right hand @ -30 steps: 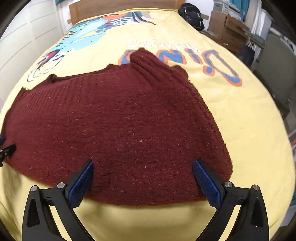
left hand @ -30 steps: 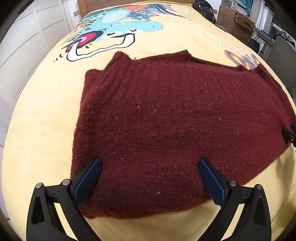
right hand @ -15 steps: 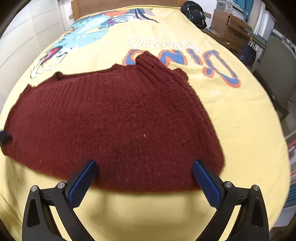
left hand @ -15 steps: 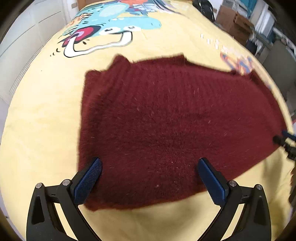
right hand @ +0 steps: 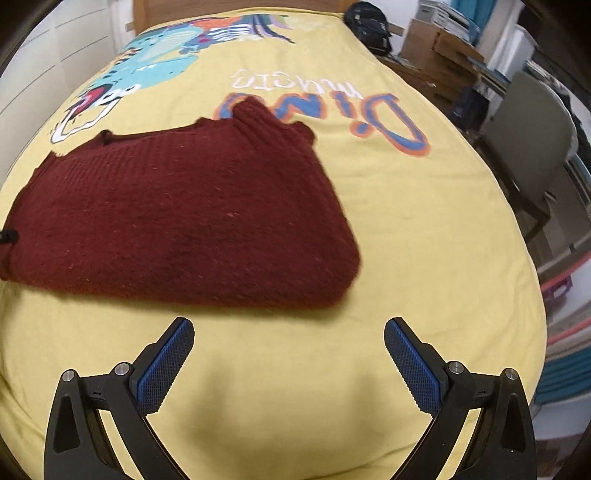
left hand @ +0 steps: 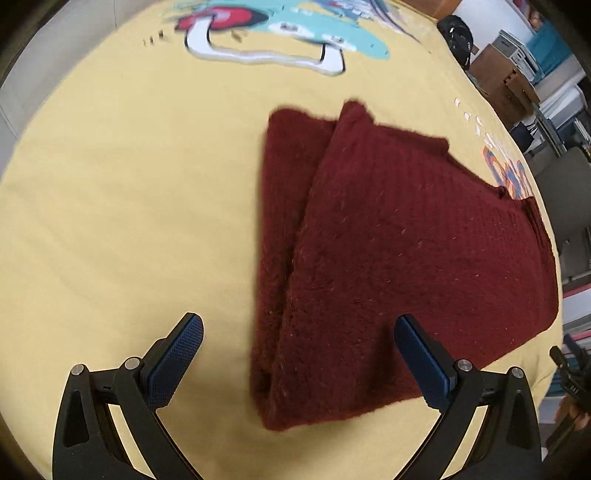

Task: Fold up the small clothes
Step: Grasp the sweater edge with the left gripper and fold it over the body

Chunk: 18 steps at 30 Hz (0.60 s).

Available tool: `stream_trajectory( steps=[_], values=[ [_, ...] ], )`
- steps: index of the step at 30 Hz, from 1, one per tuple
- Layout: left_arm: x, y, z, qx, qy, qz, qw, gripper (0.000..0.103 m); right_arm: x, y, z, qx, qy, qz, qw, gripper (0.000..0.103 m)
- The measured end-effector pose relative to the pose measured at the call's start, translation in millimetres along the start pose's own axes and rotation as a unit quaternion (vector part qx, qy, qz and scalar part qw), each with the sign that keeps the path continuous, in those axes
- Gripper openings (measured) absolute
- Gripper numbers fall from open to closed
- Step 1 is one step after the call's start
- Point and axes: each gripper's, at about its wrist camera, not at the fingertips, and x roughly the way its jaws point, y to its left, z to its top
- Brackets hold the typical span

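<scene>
A dark red knitted sweater point(left hand: 399, 251) lies folded flat on a yellow bed sheet point(left hand: 129, 221); it also shows in the right wrist view point(right hand: 184, 218). My left gripper point(left hand: 299, 328) is open and empty, above the sweater's near left corner, its right pad over the knit and its left pad over bare sheet. My right gripper point(right hand: 288, 332) is open and empty, over bare sheet just in front of the sweater's near edge. The right gripper's tip shows at the right edge of the left wrist view point(left hand: 569, 365).
The sheet carries a cartoon dinosaur print point(left hand: 280, 33) and "Dino" lettering point(right hand: 325, 110). A grey chair point(right hand: 535, 147), cardboard boxes point(right hand: 439, 48) and a black bag point(right hand: 369, 22) stand to the right of the bed. White cupboards point(right hand: 44, 44) are on the left.
Both grippers have pulled back from the sweater. The left view has swung left, so more bare sheet shows. The right gripper now sits clear of the sweater's near edge.
</scene>
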Motion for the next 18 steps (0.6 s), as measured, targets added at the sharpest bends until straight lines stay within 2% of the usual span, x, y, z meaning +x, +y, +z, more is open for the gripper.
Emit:
stream_trajectory(
  steps=[3,5,9,10,11,12,13,15,16,18],
  values=[
    [20,5,1,-0.014,0.021,-0.013,0.9996,0.102,0,-8,-4,0.012,0.005,-0.002,1.0,0.103],
    [22,7,1,-0.028,0.014,-0.019,0.9994,0.102,0,-11,-7,0.014,0.008,-0.004,1.0,0.103],
    [23,1,1,-0.02,0.017,-0.024,0.9994,0.1,1,-16,-8,0.028,0.01,0.0,1.0,0.103],
    [24,-1,0,-0.017,0.021,-0.025,0.9993,0.091,0,-17,-9,0.033,0.009,0.003,0.999,0.103],
    [25,0,1,-0.015,0.023,-0.031,0.9991,0.073,0,-17,-9,0.034,0.007,0.006,0.999,0.103],
    [23,-4,0,-0.013,0.027,-0.049,0.9984,0.062,-1,-17,-9,0.036,0.007,0.008,0.999,0.103],
    [22,-5,2,-0.015,0.031,-0.057,0.9977,0.055,-1,-16,-9,0.038,0.006,0.012,0.999,0.103],
    [18,-10,3,-0.009,0.035,-0.051,0.9981,0.044,-3,-15,-8,0.039,0.005,0.019,0.999,0.103],
    [16,-10,4,-0.013,0.035,-0.05,0.998,0.031,-4,-14,-8,0.04,0.003,0.022,0.999,0.103],
    [5,-11,7,-0.043,0.035,-0.06,0.9967,0.026,-6,-14,-8,0.042,0.002,0.027,0.999,0.103]
  ],
)
